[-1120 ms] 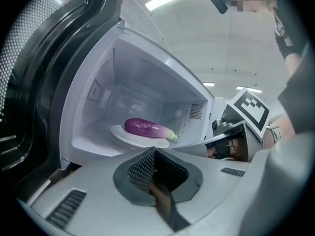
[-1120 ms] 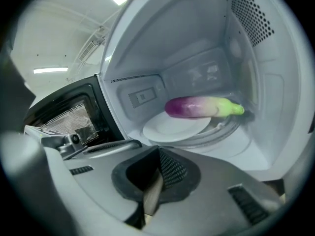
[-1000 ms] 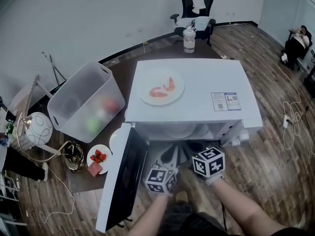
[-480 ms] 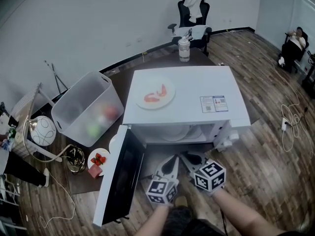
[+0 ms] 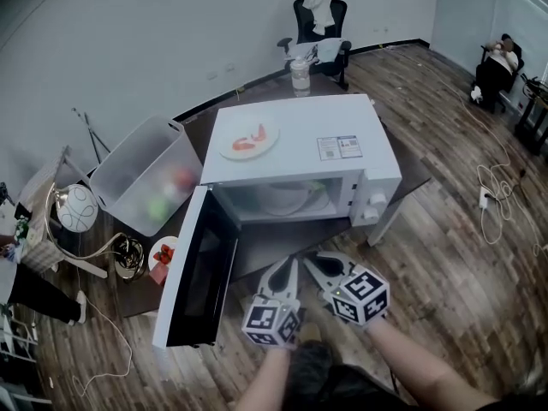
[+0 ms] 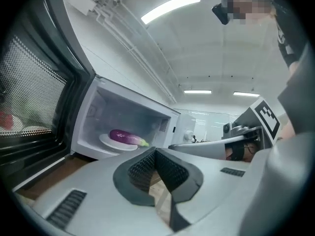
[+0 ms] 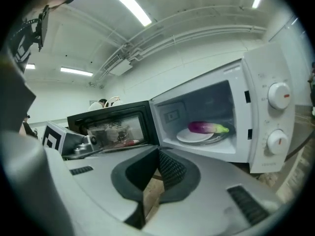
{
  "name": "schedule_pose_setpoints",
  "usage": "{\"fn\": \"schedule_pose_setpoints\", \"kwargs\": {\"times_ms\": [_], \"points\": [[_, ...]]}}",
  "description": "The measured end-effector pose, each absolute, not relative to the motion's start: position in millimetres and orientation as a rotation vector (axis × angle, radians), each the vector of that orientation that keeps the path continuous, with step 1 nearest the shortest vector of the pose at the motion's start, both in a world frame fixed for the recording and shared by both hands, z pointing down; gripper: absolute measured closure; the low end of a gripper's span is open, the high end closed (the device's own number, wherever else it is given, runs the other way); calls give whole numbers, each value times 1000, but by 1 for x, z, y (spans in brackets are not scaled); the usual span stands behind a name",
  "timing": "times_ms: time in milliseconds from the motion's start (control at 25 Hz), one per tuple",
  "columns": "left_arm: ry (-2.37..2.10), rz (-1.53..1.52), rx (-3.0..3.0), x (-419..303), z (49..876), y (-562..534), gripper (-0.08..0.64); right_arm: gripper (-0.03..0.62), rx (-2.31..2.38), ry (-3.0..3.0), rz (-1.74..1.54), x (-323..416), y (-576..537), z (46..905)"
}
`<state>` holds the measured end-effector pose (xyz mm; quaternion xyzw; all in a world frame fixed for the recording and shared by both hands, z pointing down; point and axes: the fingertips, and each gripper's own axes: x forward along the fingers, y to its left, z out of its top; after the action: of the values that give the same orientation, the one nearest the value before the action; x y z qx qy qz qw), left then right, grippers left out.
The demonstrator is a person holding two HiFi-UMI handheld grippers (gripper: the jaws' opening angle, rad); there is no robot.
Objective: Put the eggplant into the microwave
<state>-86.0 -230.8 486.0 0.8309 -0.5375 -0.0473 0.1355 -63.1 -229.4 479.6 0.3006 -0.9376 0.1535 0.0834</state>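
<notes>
The purple eggplant (image 6: pixel 125 137) (image 7: pixel 206 127) lies on a white plate (image 7: pixel 197 136) (image 5: pixel 282 199) inside the white microwave (image 5: pixel 295 135). Its dark door (image 5: pixel 193 268) (image 7: pixel 110 127) hangs open to the left. Both grippers are held in front of the oven, away from its opening. My left gripper (image 5: pixel 283 271) (image 6: pixel 156 173) is shut with nothing between its jaws. My right gripper (image 5: pixel 313 264) (image 7: pixel 156 171), just to its right, is also shut and empty. The left gripper view also shows the right gripper's marker cube (image 6: pixel 263 117).
On top of the microwave sits a plate of red food (image 5: pixel 248 139). A clear plastic bin (image 5: pixel 145 174) stands at the left, with a small plate of strawberries (image 5: pixel 163 255) and a metal pot (image 5: pixel 128 259) in front of it. A bottle (image 5: pixel 300 74) and an office chair (image 5: pixel 318 20) are behind.
Both grippers have pulled back from the microwave's opening toward me, staying shut. The view has backed off too, so the microwave now sits farther away and its open cavity shows.
</notes>
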Motion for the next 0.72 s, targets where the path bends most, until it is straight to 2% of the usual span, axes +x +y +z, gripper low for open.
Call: {"fn": "schedule_pose_setpoints", "kwargs": {"times_ms": [720], "points": [[-1560,-151,2430,-56,443,-104,560,591,838,-2875,340,-40,-93,431]]}}
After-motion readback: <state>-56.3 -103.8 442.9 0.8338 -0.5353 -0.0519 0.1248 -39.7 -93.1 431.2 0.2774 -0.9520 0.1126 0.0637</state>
